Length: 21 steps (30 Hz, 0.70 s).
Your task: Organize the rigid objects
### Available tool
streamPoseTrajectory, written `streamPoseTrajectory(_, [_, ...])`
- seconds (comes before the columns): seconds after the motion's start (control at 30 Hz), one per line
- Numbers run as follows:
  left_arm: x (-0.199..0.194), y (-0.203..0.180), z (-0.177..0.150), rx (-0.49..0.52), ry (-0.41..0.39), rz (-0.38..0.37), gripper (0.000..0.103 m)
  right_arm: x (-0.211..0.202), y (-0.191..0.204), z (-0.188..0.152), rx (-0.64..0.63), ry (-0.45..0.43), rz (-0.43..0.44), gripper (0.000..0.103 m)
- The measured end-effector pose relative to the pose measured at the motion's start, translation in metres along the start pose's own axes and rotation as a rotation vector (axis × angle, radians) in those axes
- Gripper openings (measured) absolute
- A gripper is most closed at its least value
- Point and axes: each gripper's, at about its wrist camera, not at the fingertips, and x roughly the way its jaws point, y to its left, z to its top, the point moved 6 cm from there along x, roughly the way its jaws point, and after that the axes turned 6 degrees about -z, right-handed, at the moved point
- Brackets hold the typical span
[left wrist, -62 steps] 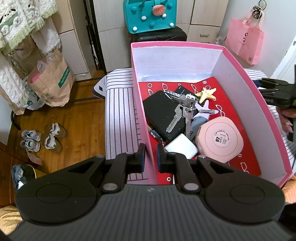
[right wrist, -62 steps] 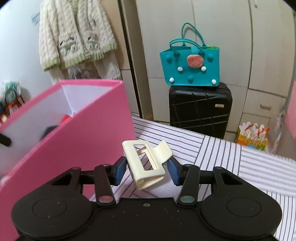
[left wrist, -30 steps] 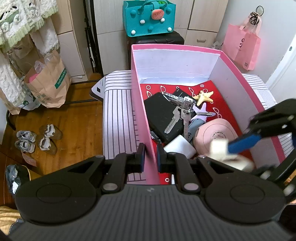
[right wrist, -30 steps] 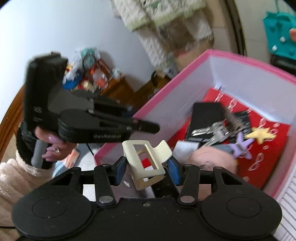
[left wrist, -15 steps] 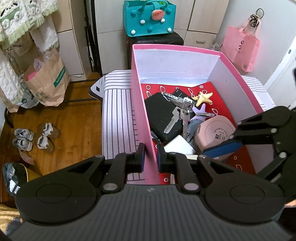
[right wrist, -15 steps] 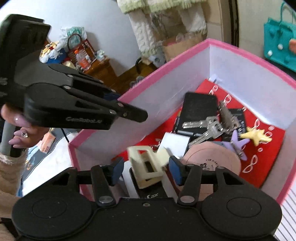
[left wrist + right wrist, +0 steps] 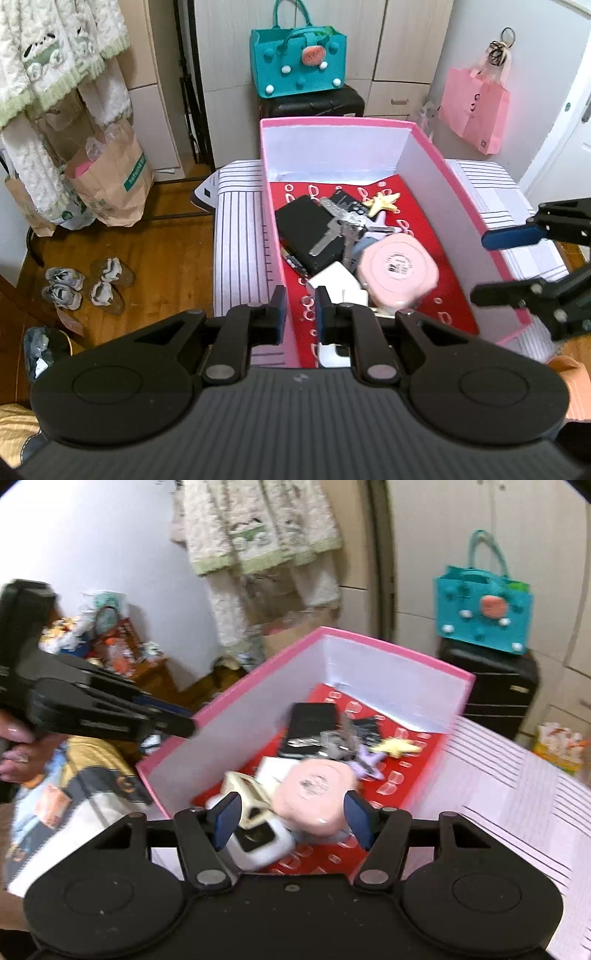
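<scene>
The pink box [image 7: 332, 122] stands on the striped cloth [image 7: 240, 236]. It holds a black wallet [image 7: 299, 229], keys [image 7: 332, 232], a yellow starfish [image 7: 382, 203] and a round pink case [image 7: 399, 269]. A cream hair clip [image 7: 243, 794] lies loose at the box's near end on a white device [image 7: 258, 845]. My right gripper [image 7: 291, 814] hovers above them, jaws opening, gripping nothing. In the left wrist view it hangs over the box's right wall [image 7: 506, 266]. My left gripper [image 7: 300, 310] is nearly closed just above the left wall's rim, with nothing visibly pinched.
A teal bag [image 7: 299, 70] sits on a black suitcase [image 7: 310, 103] behind the box. A pink paper bag [image 7: 476, 107] hangs at the right. On the wooden floor to the left are a brown paper bag [image 7: 110, 184] and shoes [image 7: 85, 284].
The right gripper carried the cream clip into the box, let it go and drew back with its jaws widening. The left gripper lifted back from the left wall it had pinched.
</scene>
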Motion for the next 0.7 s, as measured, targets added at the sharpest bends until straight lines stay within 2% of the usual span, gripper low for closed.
streamPoseTrajectory(0.1, [-0.017,-0.016,-0.001,0.02,-0.019,0.0,0.014,-0.009,-0.014,-0.007,0.013,0.038,-0.081,0.075])
streamPoseTrajectory(0.13, [-0.021,-0.022,-0.001,0.03,-0.025,-0.001,0.014,-0.011,-0.019,-0.009,0.025,0.064,-0.108,0.076])
streamPoseTrajectory(0.2, [-0.031,-0.035,0.0,0.047,-0.028,-0.006,0.014,-0.012,-0.03,-0.012,0.048,0.133,-0.164,0.086])
streamPoseTrajectory(0.27, [-0.037,-0.046,0.0,0.064,-0.029,-0.01,0.015,-0.018,-0.043,-0.016,0.081,0.161,-0.208,0.086])
streamPoseTrajectory(0.37, [-0.043,-0.06,-0.002,0.078,-0.029,-0.015,0.016,-0.038,-0.057,-0.021,0.145,0.083,-0.209,0.086])
streamPoseTrajectory(0.5, [-0.048,-0.074,-0.006,0.044,-0.04,-0.071,0.017,-0.074,-0.069,-0.03,0.207,-0.08,-0.239,0.086])
streamPoseTrajectory(0.7, [-0.048,-0.096,-0.016,0.015,-0.061,-0.143,0.025,-0.106,-0.068,-0.047,0.232,-0.172,-0.307,0.086])
